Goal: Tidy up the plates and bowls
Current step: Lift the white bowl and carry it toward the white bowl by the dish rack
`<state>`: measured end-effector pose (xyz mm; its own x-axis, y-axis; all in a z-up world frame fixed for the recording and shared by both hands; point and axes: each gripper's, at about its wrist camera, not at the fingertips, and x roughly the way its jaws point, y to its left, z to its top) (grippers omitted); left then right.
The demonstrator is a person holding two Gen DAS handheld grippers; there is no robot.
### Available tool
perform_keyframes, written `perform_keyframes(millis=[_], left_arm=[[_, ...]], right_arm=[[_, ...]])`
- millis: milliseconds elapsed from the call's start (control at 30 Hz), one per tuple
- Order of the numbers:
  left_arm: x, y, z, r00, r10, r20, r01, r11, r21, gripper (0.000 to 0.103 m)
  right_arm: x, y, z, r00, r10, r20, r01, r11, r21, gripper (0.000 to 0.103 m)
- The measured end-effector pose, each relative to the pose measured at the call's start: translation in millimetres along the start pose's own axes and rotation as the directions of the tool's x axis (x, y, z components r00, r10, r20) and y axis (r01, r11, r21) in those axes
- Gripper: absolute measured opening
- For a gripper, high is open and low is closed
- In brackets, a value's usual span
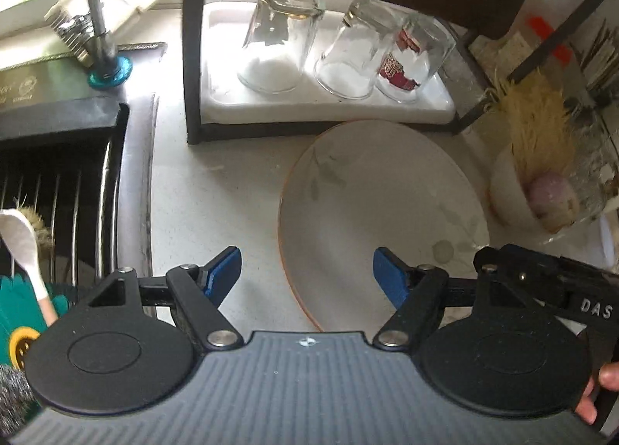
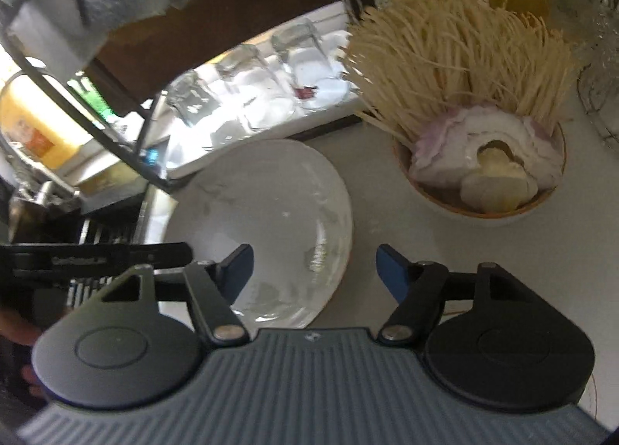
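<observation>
A white plate [image 1: 383,205] with a faint leaf pattern and a thin orange rim lies flat on the pale counter in front of the dish rack. My left gripper [image 1: 307,272] hovers over its near left edge. Its blue pads stand wide apart and grip nothing. In the right wrist view the same plate [image 2: 267,220] lies below my right gripper [image 2: 315,269], which is open over the plate's right rim with nothing between its pads. A white bowl [image 2: 479,213] holding onion pieces and pale thin strands sits to the right of the plate.
A dark-framed rack [image 1: 191,58] holds a white tray with three upturned glasses [image 1: 278,35] just behind the plate. The sink with a wire rack [image 1: 58,189], a faucet [image 1: 98,19] and a white spoon [image 1: 23,240] lies left. A glass jar [image 2: 592,19] stands far right.
</observation>
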<state>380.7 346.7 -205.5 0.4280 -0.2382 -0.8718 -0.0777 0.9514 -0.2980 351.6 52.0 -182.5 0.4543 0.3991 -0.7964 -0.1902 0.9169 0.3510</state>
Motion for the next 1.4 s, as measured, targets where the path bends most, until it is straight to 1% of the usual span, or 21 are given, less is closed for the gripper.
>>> perform_keyframes(millis=[133, 200, 233, 300, 333, 367, 400, 500, 533, 600, 633, 667, 733, 900, 967, 1067, 1200, 1300, 1400], left_arm=[[8.3, 4.3, 7.2, 1.0, -0.014, -0.015, 0.014, 1.0, -0.003, 0.078], [10.7, 6.0, 11.2, 1.0, -0.017, -0.008, 0.017, 1.0, 0.001, 0.078], [11.6, 6.7, 13.2, 1.0, -0.019, -0.006, 0.019, 1.0, 0.003, 0.078], [13.3, 7.7, 16.8, 1.0, -0.026, -0.004, 0.026, 1.0, 0.007, 0.078], [14.4, 8.0, 18.5, 1.0, -0.028, -0.005, 0.028, 1.0, 0.011, 0.075], [15.1, 8.0, 19.6, 0.999, -0.031, -0.008, 0.031, 0.999, 0.017, 0.071], [16.4, 7.8, 21.2, 0.999, -0.035, -0.013, 0.035, 0.999, 0.025, 0.07], [17.6, 7.7, 23.5, 0.999, -0.043, -0.013, 0.044, 0.998, 0.035, 0.063], [18.1, 7.7, 24.3, 0.999, -0.044, -0.013, 0.045, 0.998, 0.037, 0.06], [19.1, 9.4, 25.3, 0.999, -0.048, -0.015, 0.049, 0.998, 0.038, 0.054], [19.7, 10.3, 25.4, 0.999, -0.049, -0.016, 0.05, 0.998, 0.037, 0.048], [20.3, 11.6, 25.3, 0.999, -0.052, -0.018, 0.052, 0.998, 0.034, 0.041], [21.0, 13.3, 24.4, 0.997, -0.067, -0.025, 0.068, 0.997, 0.027, 0.033], [19.5, 14.9, 23.4, 0.998, -0.056, -0.031, 0.057, 0.998, 0.027, 0.025], [18.1, 17.3, 22.6, 0.999, -0.044, -0.028, 0.045, 0.999, 0.023, 0.019], [13.6, 19.7, 19.7, 0.998, -0.05, -0.036, 0.05, 0.999, 0.011, 0.018], [1.7, 16.0, 13.4, 0.998, -0.056, -0.038, 0.056, 0.998, -0.001, 0.018], [-8.6, 10.0, 8.3, 0.998, -0.048, -0.029, 0.048, 0.999, 0.008, 0.018], [-20.1, 2.7, 3.8, 0.999, -0.046, -0.025, 0.047, 0.999, 0.013, 0.018]], right_arm=[[9.6, -2.6, -0.3, 1.0, -0.022, -0.007, 0.022, 1.0, 0.004, 0.069], [14.2, -2.8, 0.7, 1.0, -0.023, -0.013, 0.023, 1.0, 0.017, 0.063], [16.4, -2.6, 1.1, 1.0, -0.025, -0.017, 0.025, 0.999, 0.019, 0.058], [19.9, -2.0, 1.7, 0.999, -0.036, -0.018, 0.036, 0.999, 0.018, 0.056], [21.3, -1.7, 2.1, 0.999, -0.041, -0.021, 0.042, 0.999, 0.017, 0.054], [22.3, -1.1, 2.4, 0.998, -0.049, -0.028, 0.05, 0.999, 0.015, 0.046], [23.4, -0.6, 2.5, 0.998, -0.057, -0.032, 0.057, 0.998, 0.013, 0.043], [25.3, -1.5, 1.0, 0.998, -0.057, -0.036, 0.058, 0.998, 0.023, 0.039], [26.4, -1.5, 0.6, 0.997, -0.059, -0.04, 0.06, 0.998, 0.024, 0.034], [29.1, -1.0, 0.2, 0.997, -0.064, -0.049, 0.065, 0.998, 0.023, 0.031], [29.8, -0.7, 0.3, 0.997, -0.06, -0.051, 0.061, 0.998, 0.023, 0.028], [30.3, 0.3, 0.6, 0.997, -0.057, -0.053, 0.058, 0.998, 0.023, 0.025], [29.4, 2.6, 1.7, 0.996, -0.061, -0.059, 0.062, 0.998, 0.02, 0.022], [29.9, 3.8, 2.3, 0.996, -0.064, -0.068, 0.065, 0.998, 0.016, 0.022], [29.4, 4.8, 1.6, 0.995, -0.062, -0.073, 0.063, 0.998, 0.01, 0.022], [23.6, 9.5, -1.3, 0.996, -0.066, -0.065, 0.065, 0.998, -0.017, 0.022], [15.2, 7.4, -4.2, 0.997, -0.05, -0.067, 0.05, 0.999, -0.009, 0.022], [4.3, 7.8, -6.9, 0.998, -0.035, -0.047, 0.034, 0.999, -0.021, 0.022], [-6.8, 6.1, -8.4, 0.998, -0.024, -0.05, 0.023, 1.0, -0.017, 0.022]])
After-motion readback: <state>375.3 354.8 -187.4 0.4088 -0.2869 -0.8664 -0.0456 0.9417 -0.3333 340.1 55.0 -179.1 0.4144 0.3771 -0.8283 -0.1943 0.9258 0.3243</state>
